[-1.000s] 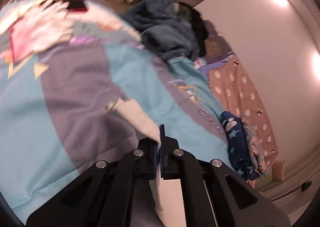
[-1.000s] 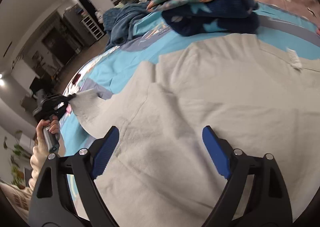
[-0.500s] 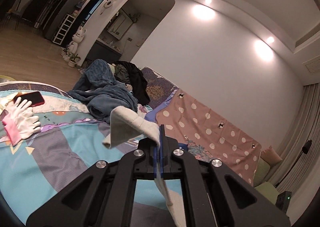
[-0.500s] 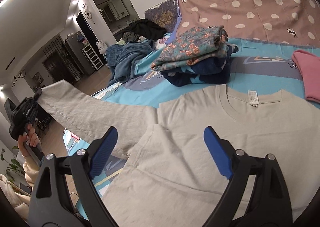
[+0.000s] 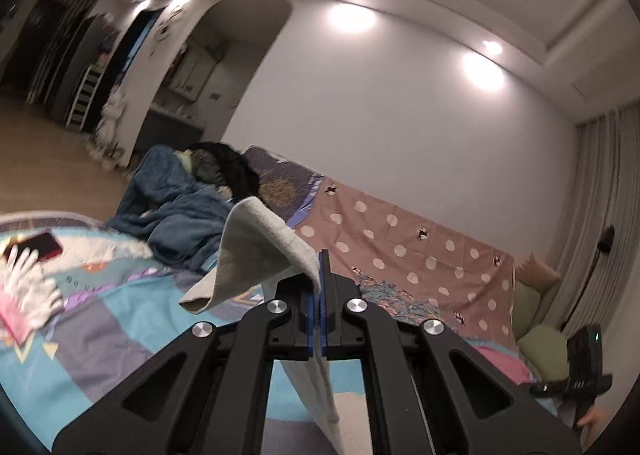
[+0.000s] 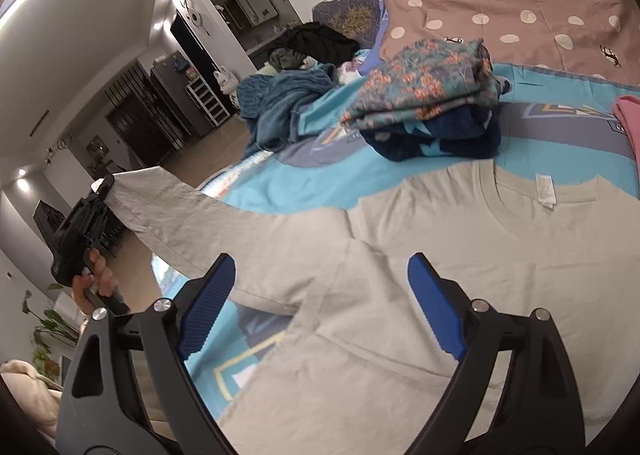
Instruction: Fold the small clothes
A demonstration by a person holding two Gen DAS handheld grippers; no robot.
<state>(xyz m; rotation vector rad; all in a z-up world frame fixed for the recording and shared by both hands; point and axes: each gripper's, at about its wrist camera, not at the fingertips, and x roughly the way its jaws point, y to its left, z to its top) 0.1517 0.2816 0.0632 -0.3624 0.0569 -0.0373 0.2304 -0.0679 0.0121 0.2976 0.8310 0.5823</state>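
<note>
On a patterned bedspread point(image 6: 560, 143), a grey T-shirt point(image 6: 460, 255) lay spread flat and neck-up, its one sleeve point(image 6: 192, 207) lifted clear of the bed and clamped between the shut fingers of the left gripper point(image 5: 322, 275) (the cuff flopped over the tips). The right gripper point(image 6: 320, 307) hovered over the shirt's body with its fingers wide apart, gripping nothing. By appearances the sleeve fold was in hand, and the next move called for carrying that sleeve inward across the chest, laying it flat before letting go.

Dim warm room; ceiling spotlights point(image 5: 352, 17) glare on wall. Left view motion-blurred at left edge. Fisheye bending, dark corners both views.
</note>
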